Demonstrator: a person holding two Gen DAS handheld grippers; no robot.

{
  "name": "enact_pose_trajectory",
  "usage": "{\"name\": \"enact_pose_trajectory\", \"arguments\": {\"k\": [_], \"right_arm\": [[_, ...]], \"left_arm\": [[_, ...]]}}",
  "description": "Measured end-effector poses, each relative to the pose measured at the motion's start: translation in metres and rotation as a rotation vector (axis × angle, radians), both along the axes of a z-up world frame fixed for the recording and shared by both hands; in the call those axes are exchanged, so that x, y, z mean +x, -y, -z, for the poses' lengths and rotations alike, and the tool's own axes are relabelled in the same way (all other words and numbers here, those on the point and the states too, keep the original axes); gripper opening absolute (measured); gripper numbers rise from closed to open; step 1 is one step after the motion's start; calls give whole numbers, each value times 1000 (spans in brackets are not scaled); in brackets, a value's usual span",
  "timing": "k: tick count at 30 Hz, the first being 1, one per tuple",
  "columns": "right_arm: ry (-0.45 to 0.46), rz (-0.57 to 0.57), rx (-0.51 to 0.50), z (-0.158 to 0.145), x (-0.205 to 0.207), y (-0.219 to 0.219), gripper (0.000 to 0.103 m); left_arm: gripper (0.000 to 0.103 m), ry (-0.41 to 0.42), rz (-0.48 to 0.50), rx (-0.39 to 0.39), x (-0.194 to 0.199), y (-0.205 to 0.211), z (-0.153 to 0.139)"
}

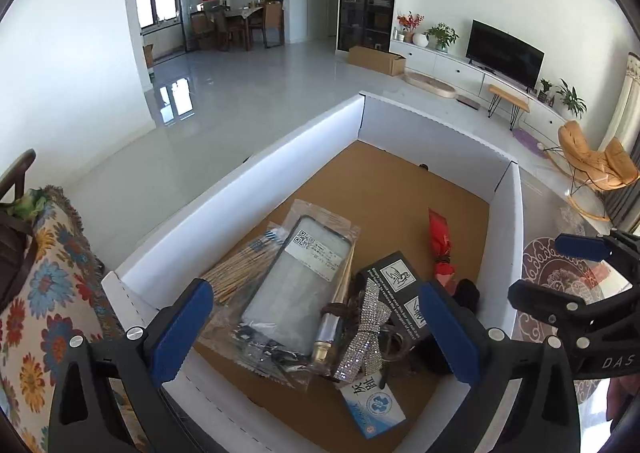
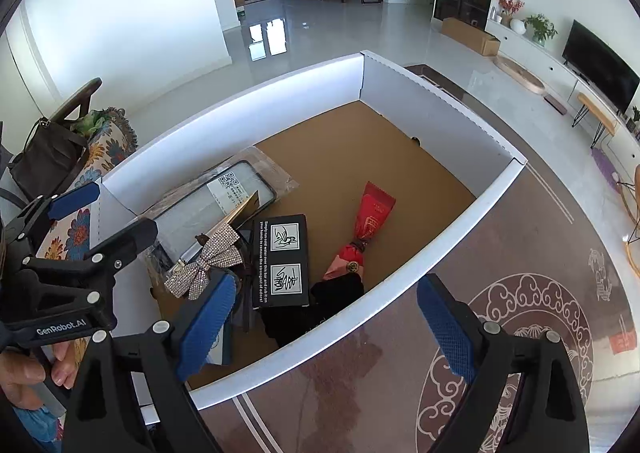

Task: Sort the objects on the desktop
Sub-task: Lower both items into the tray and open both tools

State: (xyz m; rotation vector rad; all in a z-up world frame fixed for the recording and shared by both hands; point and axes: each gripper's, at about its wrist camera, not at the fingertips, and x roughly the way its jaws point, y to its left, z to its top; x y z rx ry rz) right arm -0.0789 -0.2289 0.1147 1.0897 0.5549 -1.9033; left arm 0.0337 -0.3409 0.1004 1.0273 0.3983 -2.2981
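Both grippers are being held above a white-walled cardboard box with a brown floor (image 1: 400,193), which is resting on a patterned brown rug (image 2: 500,213).

Left gripper (image 1: 316,329): the blue-padded fingers (image 1: 180,333) are standing wide apart, nothing being pressed between them. Seen in the gap between the fingers:
- a clear plastic sleeve holding a dark-framed phone screen protector with a white QR label (image 1: 288,285), lying toward the left finger;
- a bundle of thin wooden sticks (image 1: 240,265), beyond the left fingertip, partly under the sleeve;
- a slim gold-tipped tube (image 1: 332,329), lying along the sleeve's right edge;
- a silver rhinestone bow (image 1: 366,333), midway between the fingers, overlapping the tube;
- a black rectangular carton with white pictogram panels (image 1: 400,285), just inside the right finger;
- a small white-and-blue card box (image 1: 372,401), nearest the camera;
- a red foil-wrapped packet (image 1: 440,241), beyond the right fingertip.

Right gripper (image 2: 326,313): the blue pads (image 2: 208,321) are likewise being held apart and empty. The box's near wall is passing between them; the left pad is hovering over the box interior, the right pad over the rug. The black carton and a black soft item (image 2: 336,297) are lying just ahead of the gap, inside the box. A hand (image 2: 24,373) is gripping the left tool's handle.
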Motion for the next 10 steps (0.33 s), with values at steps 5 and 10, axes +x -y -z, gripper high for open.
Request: {"name": "enact_pose_trajectory", "arguments": {"k": [5, 10], "right_arm": [[2, 1, 6, 7, 3, 1, 93], [0, 1, 5, 9, 4, 4, 93]], "left_arm": [[103, 3, -77, -4, 5, 1, -2], [103, -11, -112, -62, 11, -4, -5]]}}
